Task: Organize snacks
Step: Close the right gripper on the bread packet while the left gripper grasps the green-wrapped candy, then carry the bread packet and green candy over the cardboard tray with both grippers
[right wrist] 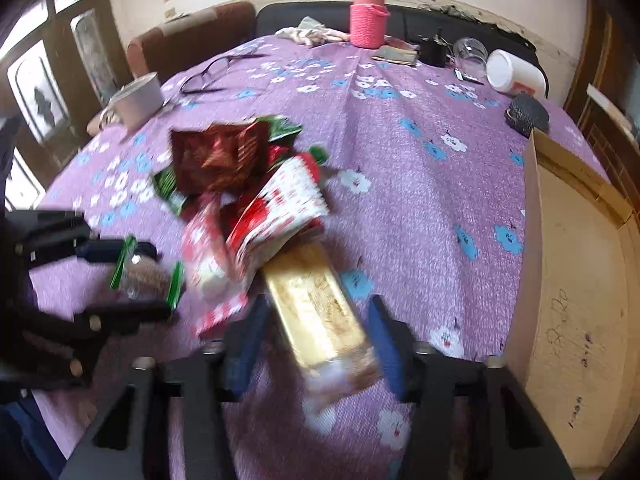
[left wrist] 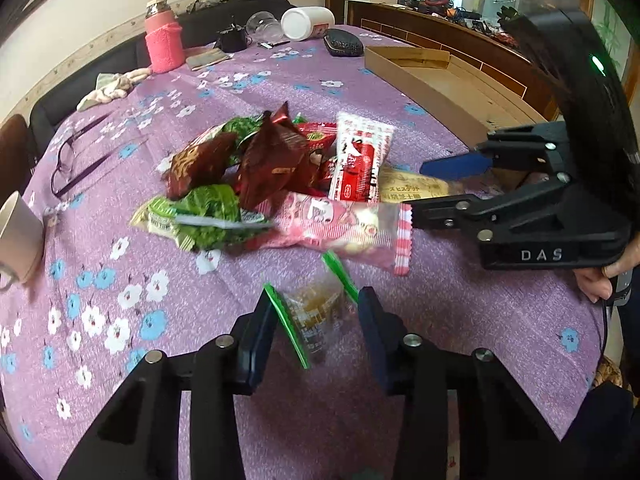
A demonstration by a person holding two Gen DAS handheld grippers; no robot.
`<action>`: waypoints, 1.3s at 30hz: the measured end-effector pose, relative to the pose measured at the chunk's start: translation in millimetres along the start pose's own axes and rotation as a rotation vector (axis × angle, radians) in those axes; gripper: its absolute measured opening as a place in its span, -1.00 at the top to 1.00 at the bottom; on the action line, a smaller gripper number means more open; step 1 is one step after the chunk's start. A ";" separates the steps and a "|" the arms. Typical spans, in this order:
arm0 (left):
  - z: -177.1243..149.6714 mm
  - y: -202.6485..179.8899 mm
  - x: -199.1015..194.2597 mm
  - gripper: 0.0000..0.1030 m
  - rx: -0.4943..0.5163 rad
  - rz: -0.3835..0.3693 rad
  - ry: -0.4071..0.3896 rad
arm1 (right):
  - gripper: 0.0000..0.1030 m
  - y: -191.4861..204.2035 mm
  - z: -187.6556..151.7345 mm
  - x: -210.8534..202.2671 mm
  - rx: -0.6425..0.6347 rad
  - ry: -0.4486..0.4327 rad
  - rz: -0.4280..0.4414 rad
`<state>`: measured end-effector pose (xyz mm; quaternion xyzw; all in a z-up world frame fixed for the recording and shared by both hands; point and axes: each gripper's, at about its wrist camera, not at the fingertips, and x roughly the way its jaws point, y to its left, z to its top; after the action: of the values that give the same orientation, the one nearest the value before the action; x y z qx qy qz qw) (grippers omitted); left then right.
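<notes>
Table: purple flowered cloth (left wrist: pixel 248 80), cluttered along the far edge.
Box: a shallow cardboard tray (left wrist: pixel 452 80) at the right of the table, open and waiting; in my judgement that's where the snacks go.
Pile: the snack heap (left wrist: pixel 276 168) sits mid-table, red, green and brown packets overlapping.
Right gripper (right wrist: pixel 316 340): jaws spread either side of the gold biscuit pack (right wrist: pixel 320 304), not clamped; the pack's far end is tucked under the pile.
Left gripper (left wrist: pixel 316 332): jaws apart around a small clear packet with green ends (left wrist: pixel 316 316), just near of the pile; no squeeze visible.
Risk: pull the gold pack and the packets resting on it may scatter!
Risk: the clear packet looks slippery and loose, so a shallow pinch could let it pop out.
</notes>
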<state>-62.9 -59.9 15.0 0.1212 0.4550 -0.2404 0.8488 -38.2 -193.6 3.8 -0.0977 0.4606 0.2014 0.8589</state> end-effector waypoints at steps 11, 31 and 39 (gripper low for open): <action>-5.7 -3.4 -4.0 0.43 0.007 -0.014 0.008 | 0.02 2.8 -7.2 -3.3 0.026 0.011 -0.025; -2.6 -3.2 -14.1 0.52 -0.039 -0.045 -0.036 | 0.30 -15.2 -21.0 -37.6 0.161 -0.060 -0.022; 6.4 -3.2 -20.6 0.53 -0.058 -0.056 -0.064 | 0.30 -23.5 -21.7 -43.8 0.203 -0.084 -0.007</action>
<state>-69.6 -59.2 35.8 0.0761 0.4375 -0.2546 0.8590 -66.0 -233.6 27.7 -0.0032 0.4420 0.1543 0.8837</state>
